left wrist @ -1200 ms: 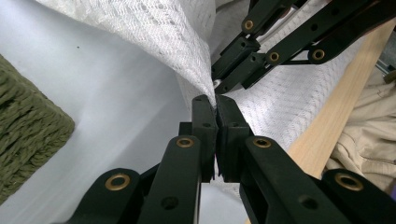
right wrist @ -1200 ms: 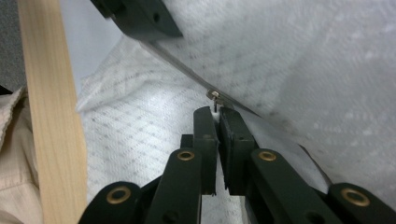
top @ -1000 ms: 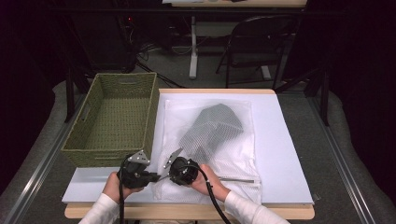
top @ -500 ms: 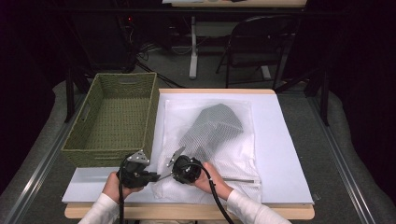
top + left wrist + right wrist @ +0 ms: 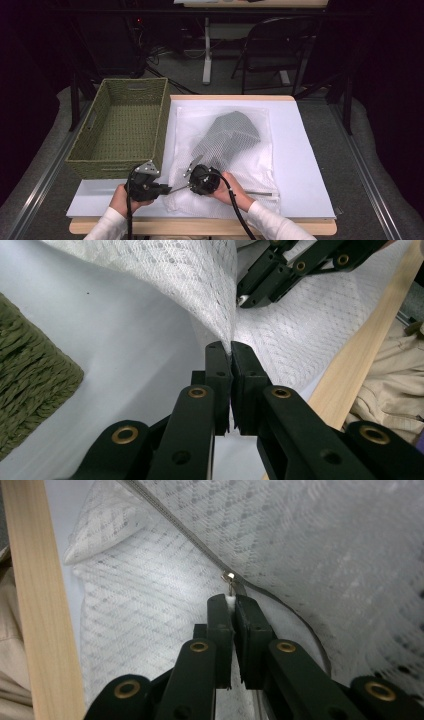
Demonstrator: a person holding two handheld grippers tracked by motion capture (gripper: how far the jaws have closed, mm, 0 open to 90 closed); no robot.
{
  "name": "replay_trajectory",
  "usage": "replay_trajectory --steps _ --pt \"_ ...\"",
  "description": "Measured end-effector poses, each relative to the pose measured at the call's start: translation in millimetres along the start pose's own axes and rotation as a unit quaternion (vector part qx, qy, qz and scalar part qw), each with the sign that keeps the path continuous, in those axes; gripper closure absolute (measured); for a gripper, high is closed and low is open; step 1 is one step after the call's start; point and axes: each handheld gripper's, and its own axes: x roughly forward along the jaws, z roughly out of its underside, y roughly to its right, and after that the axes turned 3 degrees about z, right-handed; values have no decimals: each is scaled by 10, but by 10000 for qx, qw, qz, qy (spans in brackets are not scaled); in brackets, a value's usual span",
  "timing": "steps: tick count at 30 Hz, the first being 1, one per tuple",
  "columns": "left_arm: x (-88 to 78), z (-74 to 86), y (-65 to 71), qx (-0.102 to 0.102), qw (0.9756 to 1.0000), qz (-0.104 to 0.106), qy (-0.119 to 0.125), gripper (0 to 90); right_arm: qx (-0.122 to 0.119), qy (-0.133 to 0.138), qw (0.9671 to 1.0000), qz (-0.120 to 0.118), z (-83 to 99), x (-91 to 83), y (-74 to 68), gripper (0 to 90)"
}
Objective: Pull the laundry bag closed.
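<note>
Left claw (image 5: 231,351) pinched tight on white mesh bag (image 5: 250,150) edge, right claw (image 5: 234,601) clamped on zipper pull (image 5: 230,580) (basket (image 5: 120,127) at ten o'clock), on the table (image 5: 300,145).

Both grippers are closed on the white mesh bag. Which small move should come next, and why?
Probably draw the right gripper along the zipper: it pinches the zipper pull, while the left gripper holds the mesh bag corner taut.

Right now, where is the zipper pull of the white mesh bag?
In the right gripper view, the zipper pull sits just above the right gripper, on the white mesh bag, whose near part lies by the table's wooden edge.
</note>
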Motion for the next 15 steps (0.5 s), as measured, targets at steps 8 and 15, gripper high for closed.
replay_trajectory --steps 8,15 --pt "3 -5 7 -17 10000 14 37 878 -40 2 10000 28 31 -20 26 867" --pt "0 5 -5 -25 10000 12 39 879 -25 -41 10000 31 52 -37 58 867"
